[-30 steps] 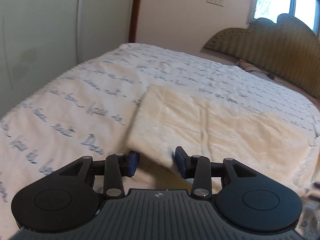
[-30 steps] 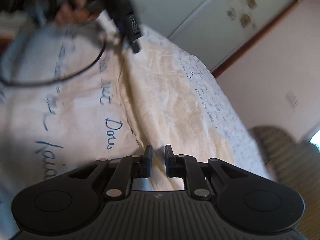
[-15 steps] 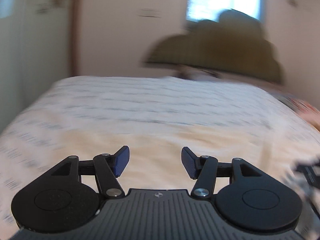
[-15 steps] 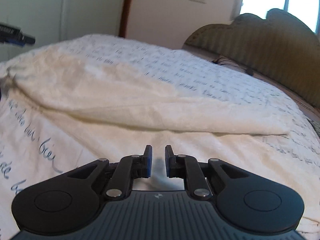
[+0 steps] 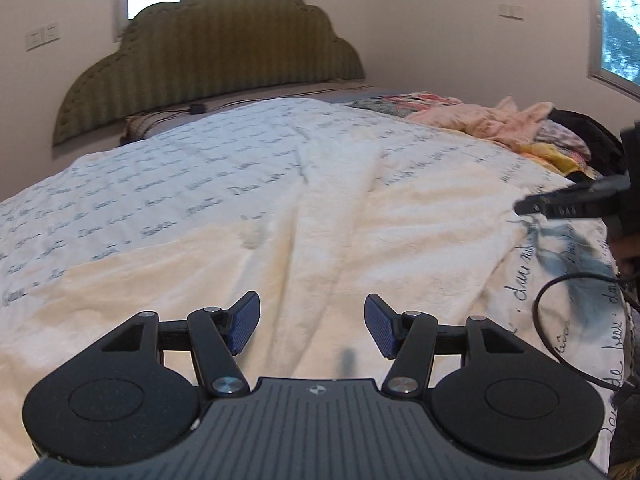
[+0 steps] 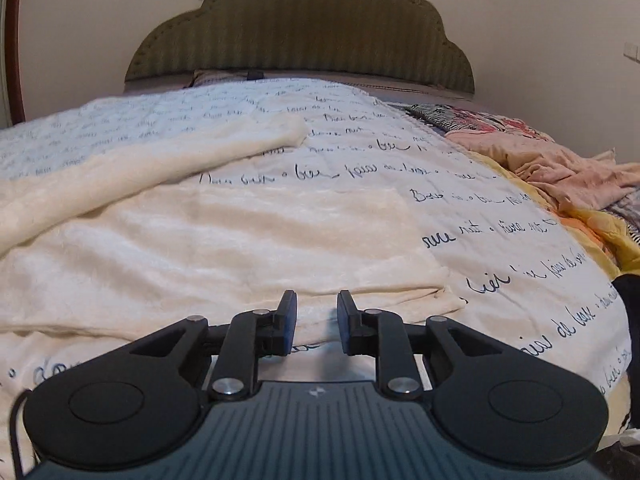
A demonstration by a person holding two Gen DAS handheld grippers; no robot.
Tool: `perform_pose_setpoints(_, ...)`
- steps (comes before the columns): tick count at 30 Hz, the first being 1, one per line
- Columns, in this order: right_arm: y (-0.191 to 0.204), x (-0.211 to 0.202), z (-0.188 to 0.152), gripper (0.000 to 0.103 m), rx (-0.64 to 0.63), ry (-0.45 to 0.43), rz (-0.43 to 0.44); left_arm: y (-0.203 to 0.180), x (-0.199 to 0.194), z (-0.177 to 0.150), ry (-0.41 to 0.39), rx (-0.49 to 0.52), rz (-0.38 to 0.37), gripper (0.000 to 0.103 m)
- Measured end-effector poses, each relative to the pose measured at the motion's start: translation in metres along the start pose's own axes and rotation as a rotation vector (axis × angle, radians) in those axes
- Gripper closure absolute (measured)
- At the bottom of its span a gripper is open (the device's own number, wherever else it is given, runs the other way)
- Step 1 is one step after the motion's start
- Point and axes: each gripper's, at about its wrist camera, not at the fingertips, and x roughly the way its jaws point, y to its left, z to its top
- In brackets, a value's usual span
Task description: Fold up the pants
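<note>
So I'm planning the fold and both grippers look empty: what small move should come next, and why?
Probably ease the right gripper forward onto the near edge of the cream pants and close. Its jaws stand slightly apart with that hem just ahead, while the left gripper hovers wide open over the spread cloth, holding nothing.

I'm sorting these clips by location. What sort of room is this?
Most likely a home bedroom: cream pants lie on a bed with a script-printed bedspread, an upholstered scalloped headboard stands against the wall, and a pile of clothes sits at the bed's side.
</note>
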Motion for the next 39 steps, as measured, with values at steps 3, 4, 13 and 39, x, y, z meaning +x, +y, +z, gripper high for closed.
perform_pose_setpoints(3,0.006,-0.002,0.011,0.081,0.031,-0.034,0.088,-0.003,0.016,0.0,0.02,0.012,0.008,0.048)
perform_pose_setpoints(4,0.012,0.001,0.014,0.081,0.03,-0.036,0.111,-0.003,0.02,-0.002,0.022,0.018,0.014,0.057)
perform_pose_setpoints(13,0.082,0.038,0.07,0.038,-0.019,-0.051,0.284,0.004,0.033,-0.006,0.003,-0.034,0.0,0.1)
perform_pose_setpoints(39,0.171,0.247,0.206,0.091,-0.036,0.186,-0.048,0.018,0.046,-0.027,-0.021,-0.118,-0.165,0.084)
